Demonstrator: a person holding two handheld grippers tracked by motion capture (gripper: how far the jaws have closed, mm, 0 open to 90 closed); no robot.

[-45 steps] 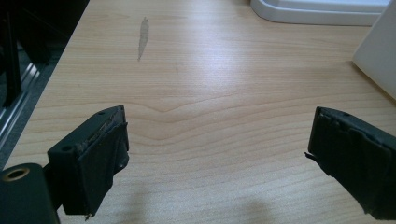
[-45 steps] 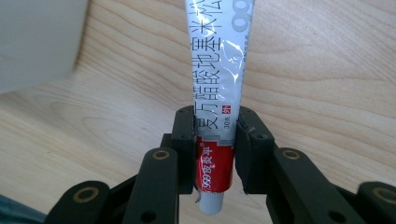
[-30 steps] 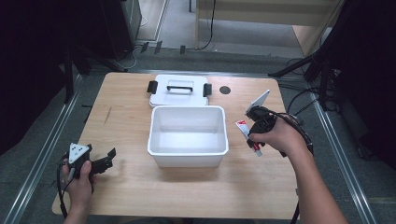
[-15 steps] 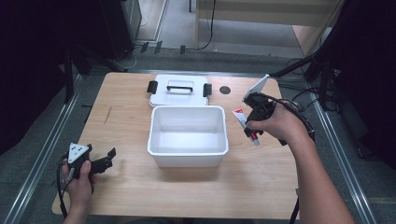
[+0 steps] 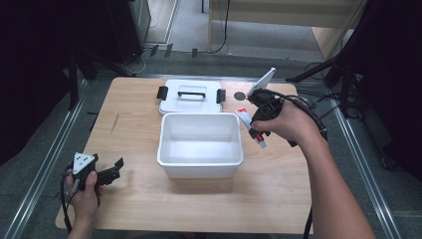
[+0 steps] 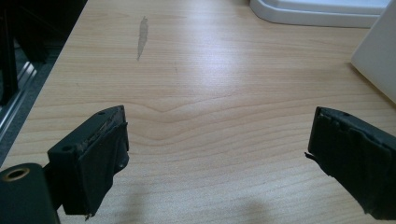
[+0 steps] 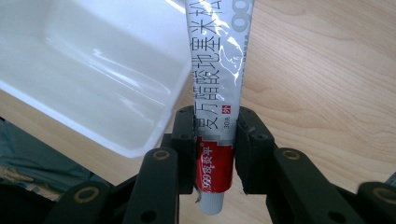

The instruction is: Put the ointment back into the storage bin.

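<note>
A white and red ointment tube (image 7: pixel 215 93) is clamped crosswise in my right gripper (image 7: pixel 215 149), which is shut on it. In the high view the tube (image 5: pixel 249 125) hangs just right of the white bin (image 5: pixel 200 143), close to the bin's right rim, with the right gripper (image 5: pixel 259 122) above the table. The bin's inside looks bare in the right gripper view, where its wall (image 7: pixel 93 70) lies to the left of the tube. My left gripper (image 5: pixel 110 174) rests low at the table's front left, open, jaws wide apart over bare wood (image 6: pixel 215 140).
A white lid with a handle and black latches (image 5: pixel 191 96) lies behind the bin. A small dark round hole (image 5: pixel 240 95) sits in the tabletop right of the lid. Metal rails run along both table sides, and cables trail off at the right.
My right gripper has carried the tube left and slightly away from the person, from beside the bin's front right toward its right rim. The left gripper has stayed put.
</note>
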